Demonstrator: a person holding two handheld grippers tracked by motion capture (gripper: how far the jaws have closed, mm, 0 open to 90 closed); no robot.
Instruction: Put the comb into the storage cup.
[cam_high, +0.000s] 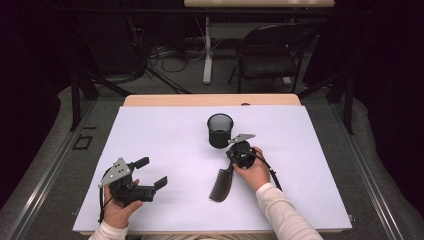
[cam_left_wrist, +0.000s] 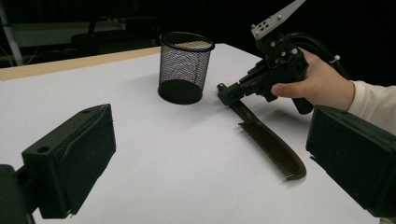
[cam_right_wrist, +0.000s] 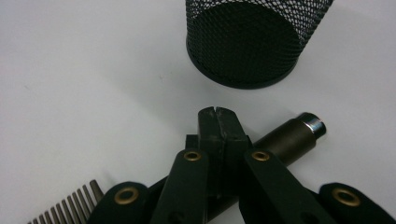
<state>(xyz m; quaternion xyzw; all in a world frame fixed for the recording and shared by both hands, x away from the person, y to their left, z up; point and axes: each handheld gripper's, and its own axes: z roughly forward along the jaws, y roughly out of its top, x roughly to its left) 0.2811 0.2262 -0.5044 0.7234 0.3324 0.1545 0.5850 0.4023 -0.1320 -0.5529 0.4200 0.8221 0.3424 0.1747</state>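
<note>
A dark comb lies flat on the white table top, its handle end toward the black mesh cup. My right gripper is shut, jaw tips together right over the comb's handle; whether they pinch it I cannot tell. From the left gripper view, the right gripper touches the handle end of the comb, just beside the cup. The cup stands upright just past the right gripper. My left gripper is held at the front left, jaws open and nothing between them.
The white sheet covers a wooden table whose far edge shows. Beyond it stand a black folding chair and a white table leg with cables on the floor. Dark frame posts flank the table.
</note>
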